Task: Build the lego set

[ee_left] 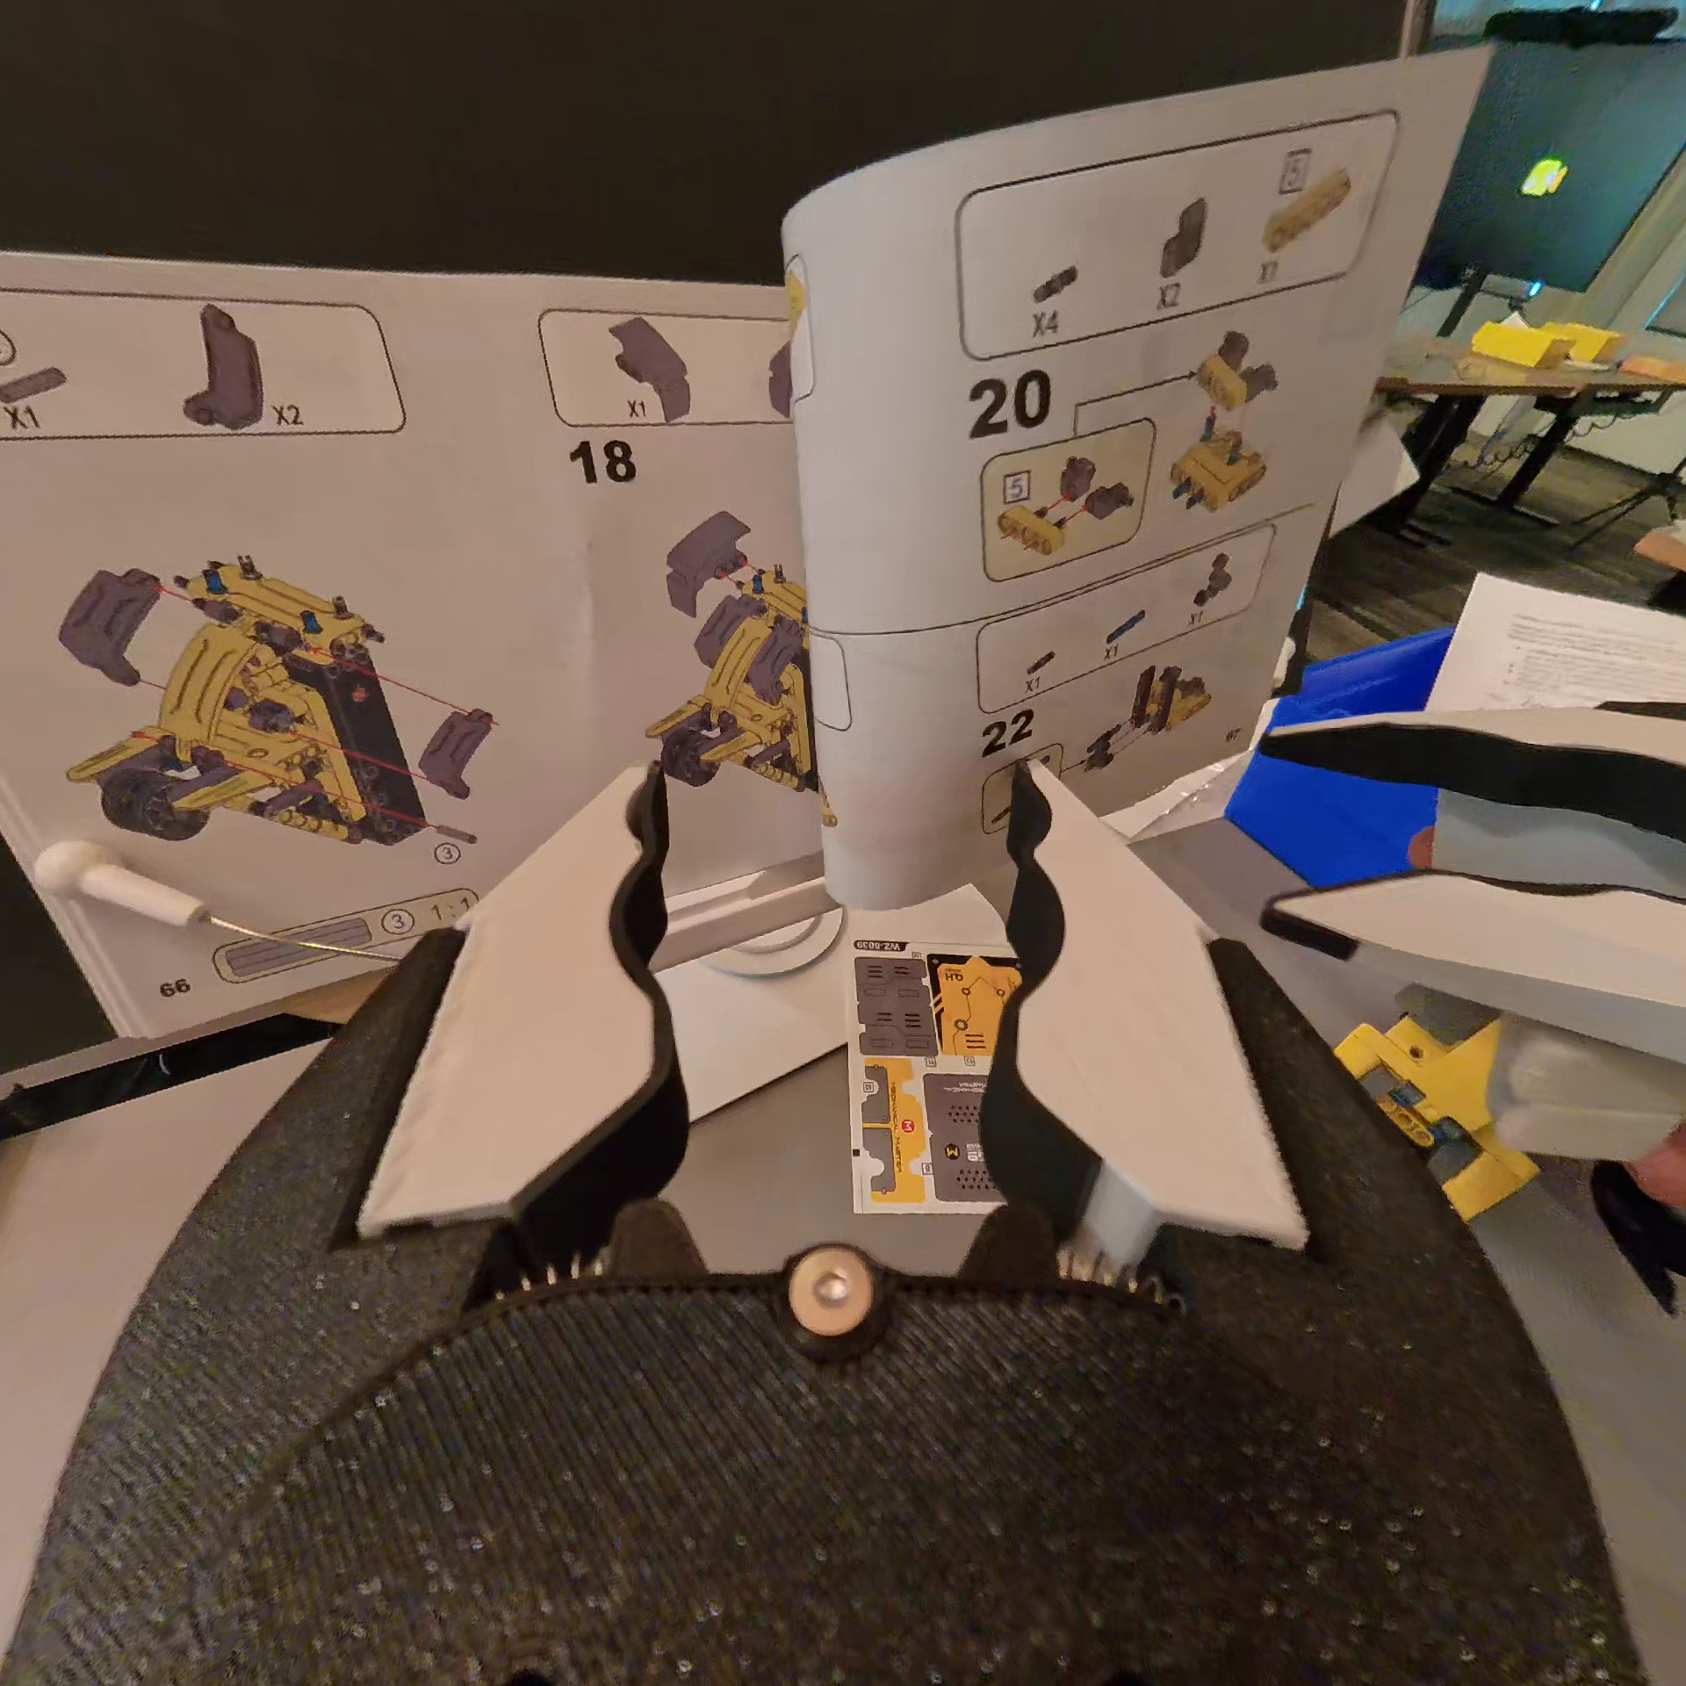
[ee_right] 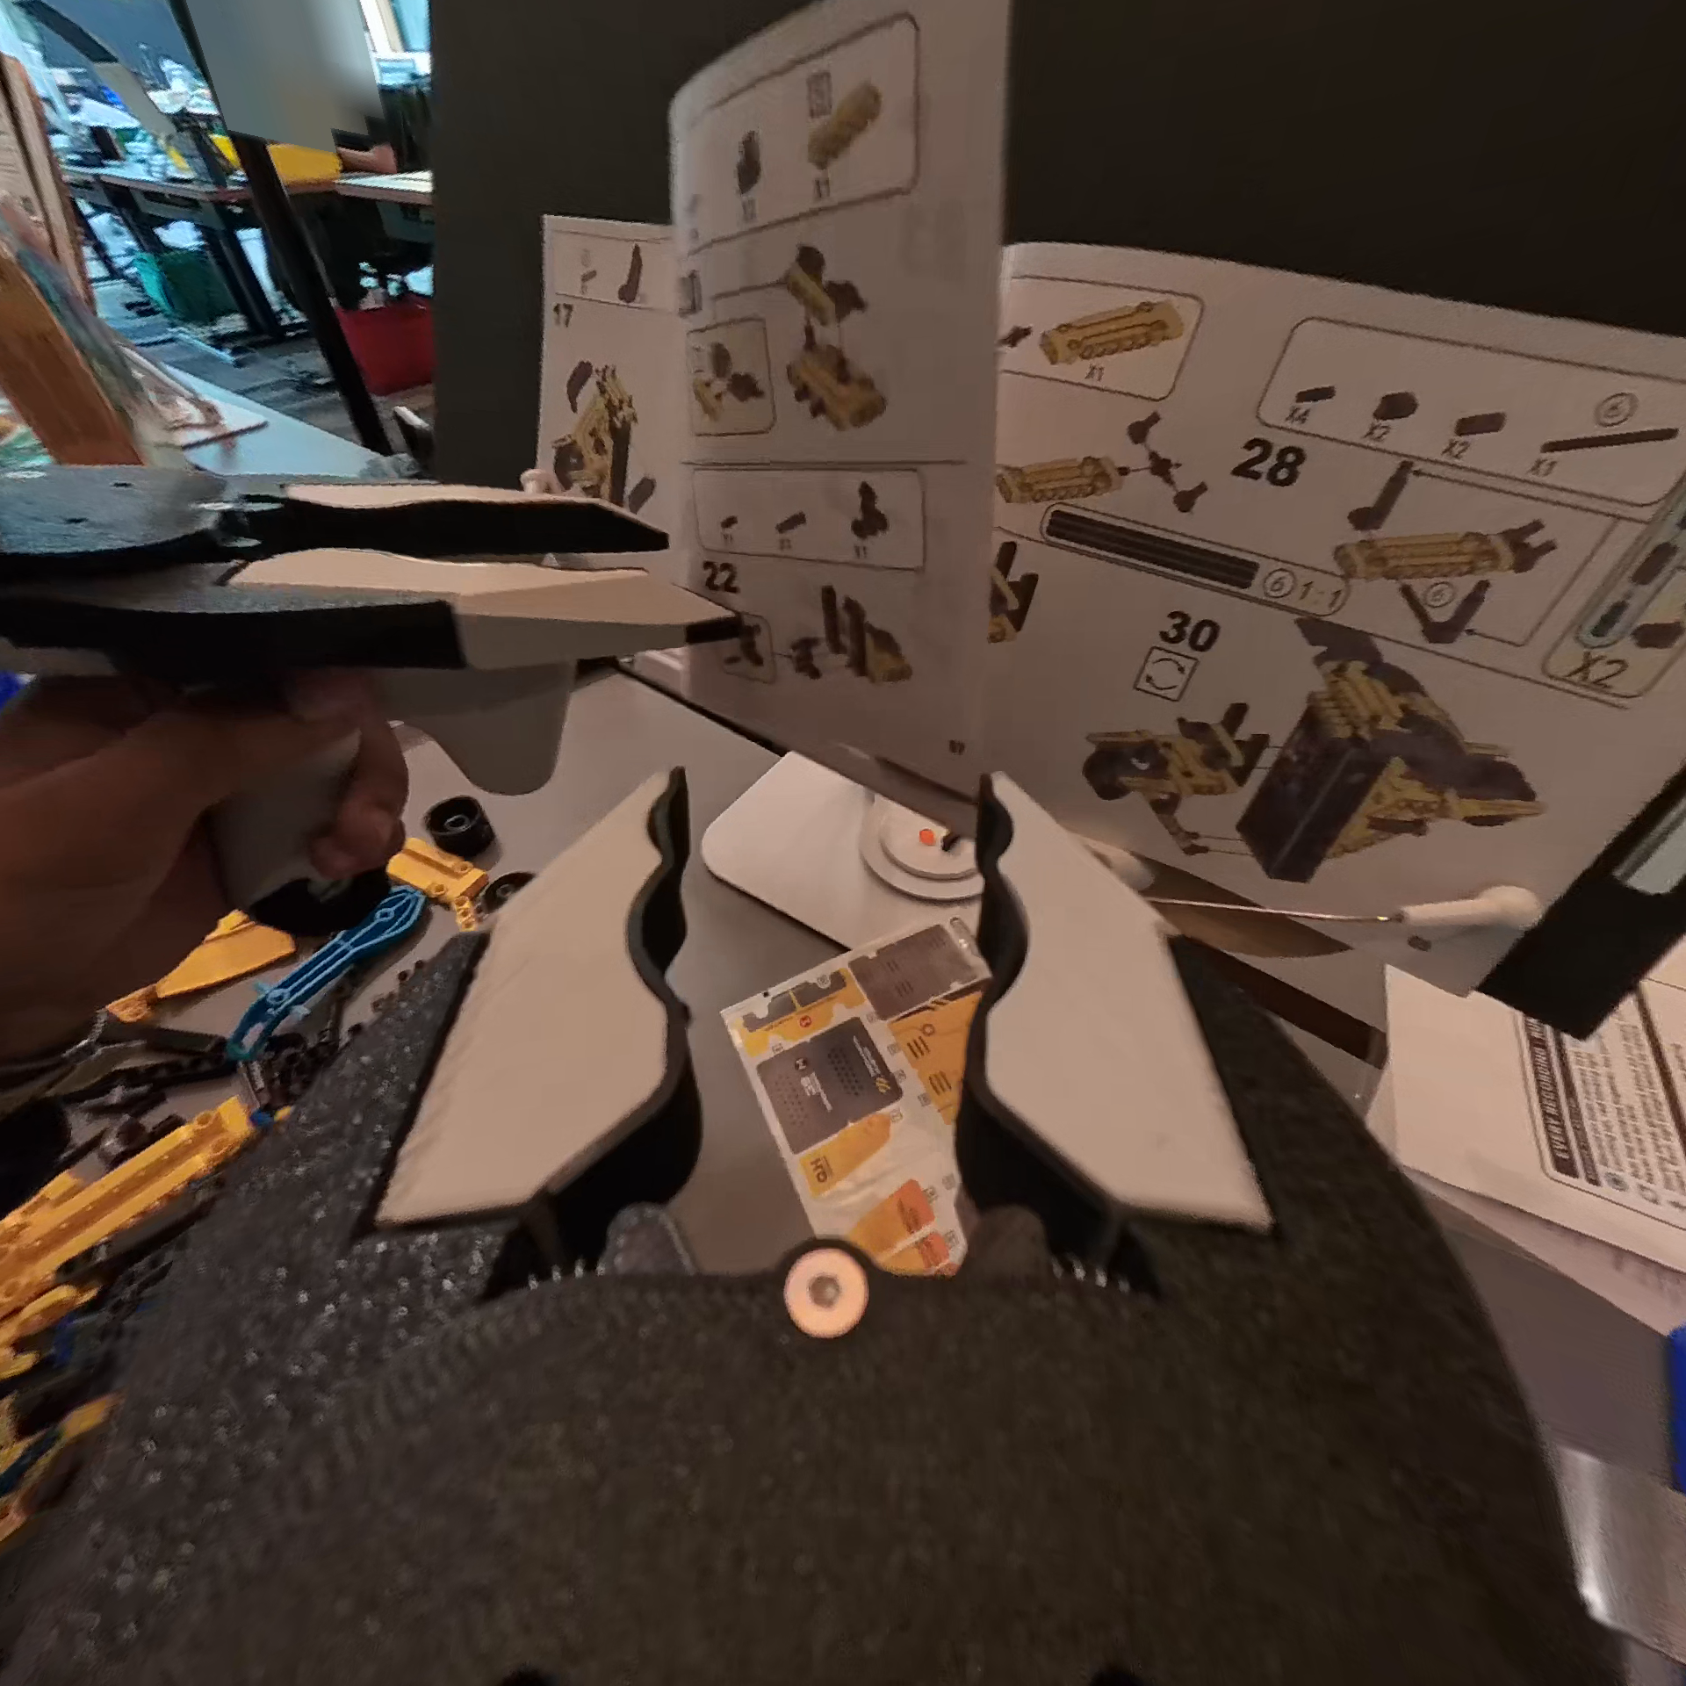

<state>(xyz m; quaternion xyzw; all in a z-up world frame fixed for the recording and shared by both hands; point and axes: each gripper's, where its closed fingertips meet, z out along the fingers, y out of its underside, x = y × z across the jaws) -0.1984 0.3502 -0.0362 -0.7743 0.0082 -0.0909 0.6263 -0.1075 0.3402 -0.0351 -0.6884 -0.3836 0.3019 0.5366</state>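
1. A grey tabletop (ee_left: pixel 766 1177) in a dim workroom carries an instruction booklet (ee_left: pixel 301 639) propped upright, one page (ee_left: pixel 1077 474) curling forward.
2. The sticker sheet (ee_left: pixel 921 1077) lies flat just ahead of both grippers, long axis pointing away.
3. The left gripper (ee_left: pixel 835 785) hovers level, fingers apart and empty.
4. The right gripper (ee_right: pixel 830 789) is likewise spread and empty; loose yellow bricks (ee_right: pixel 128 1195) lie to its left.

my left wrist cam looking close over the desk at the propped instruction booklet (ee_left: pixel 456 593), right one facing the same booklet (ee_right: pixel 1277 593), both sharing the sticker sheet (ee_left: pixel 921 1077)
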